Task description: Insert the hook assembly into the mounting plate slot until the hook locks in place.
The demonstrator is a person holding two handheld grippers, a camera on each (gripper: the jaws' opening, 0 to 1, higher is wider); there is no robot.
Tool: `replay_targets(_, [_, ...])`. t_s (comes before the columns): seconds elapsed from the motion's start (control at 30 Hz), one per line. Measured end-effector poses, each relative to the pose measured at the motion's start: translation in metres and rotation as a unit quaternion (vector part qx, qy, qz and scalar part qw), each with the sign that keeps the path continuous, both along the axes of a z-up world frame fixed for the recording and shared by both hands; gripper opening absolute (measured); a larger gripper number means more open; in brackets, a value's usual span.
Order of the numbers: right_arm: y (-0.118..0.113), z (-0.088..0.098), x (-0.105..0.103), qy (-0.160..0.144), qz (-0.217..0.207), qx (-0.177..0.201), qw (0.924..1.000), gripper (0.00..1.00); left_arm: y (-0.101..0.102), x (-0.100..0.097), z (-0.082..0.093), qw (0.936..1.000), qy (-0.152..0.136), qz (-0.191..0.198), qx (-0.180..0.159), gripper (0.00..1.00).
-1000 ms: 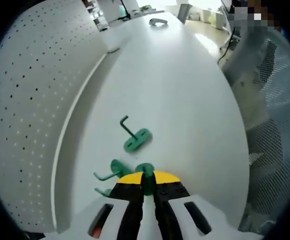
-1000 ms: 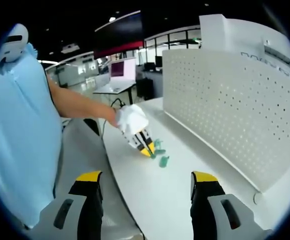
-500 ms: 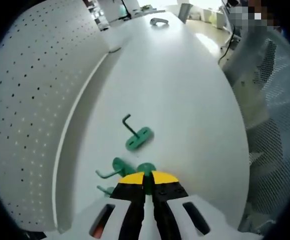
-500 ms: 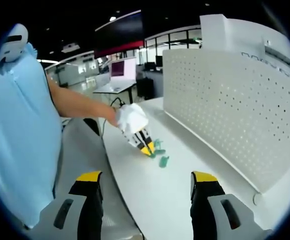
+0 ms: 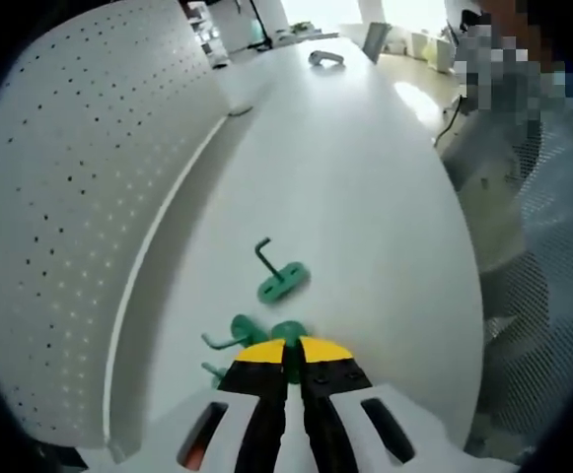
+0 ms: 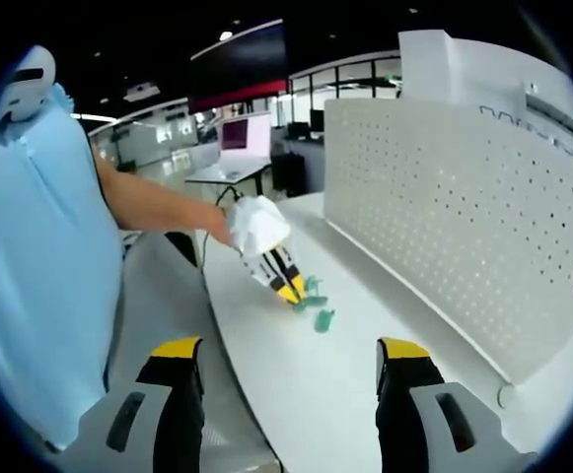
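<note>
Pinching a green hook (image 5: 288,335) between its yellow-tipped jaws, the left gripper (image 5: 288,357) sits low over the white worktop (image 5: 365,197), its jaws drawn almost together on the green piece. Just left of it lie two more green hooks (image 5: 232,335), one partly hidden behind the gripper, and a little farther along the worktop a fourth hook (image 5: 278,278) rests on its green base with its dark bent wire pointing up and away. A white pegboard panel (image 5: 79,217) (dotted with small holes) stands along the left edge of the worktop in the left gripper view. In the right gripper view the right gripper (image 6: 291,389) hangs with its jaws spread wide and nothing between them, well apart from the hooks. That view also shows the left gripper (image 6: 288,288) from outside, held by a gloved hand (image 6: 254,225) and tipped down onto the green hooks (image 6: 316,305) near the foot of the pegboard panel (image 6: 464,217).
</note>
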State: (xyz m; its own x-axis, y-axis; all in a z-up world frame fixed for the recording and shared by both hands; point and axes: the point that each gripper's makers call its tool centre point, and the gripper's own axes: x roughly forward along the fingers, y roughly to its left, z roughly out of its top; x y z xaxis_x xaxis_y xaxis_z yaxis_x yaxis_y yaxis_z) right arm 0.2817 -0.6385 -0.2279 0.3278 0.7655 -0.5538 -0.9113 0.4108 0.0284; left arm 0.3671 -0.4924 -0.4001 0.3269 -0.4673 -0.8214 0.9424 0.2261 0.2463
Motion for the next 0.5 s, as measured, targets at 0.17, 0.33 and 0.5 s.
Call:
replay_targets(0.17, [0.0,0.002,-0.001,-0.002,0.001,-0.002,1.0,0.71,-0.002,-0.001,0.008,0.9998,-0.002,0.008,-0.02,0.04])
replay_targets(0.33, [0.002,0.005,-0.002,-0.006,0.001,-0.004,1.0,0.71,-0.004,0.0,0.018,0.9989,-0.01,0.013,-0.043,0.04])
replay_targets(0.5, [0.003,0.008,-0.002,-0.01,0.001,-0.006,0.9999,0.71,-0.007,-0.001,0.034,0.9966,-0.015,0.022,-0.078,0.04])
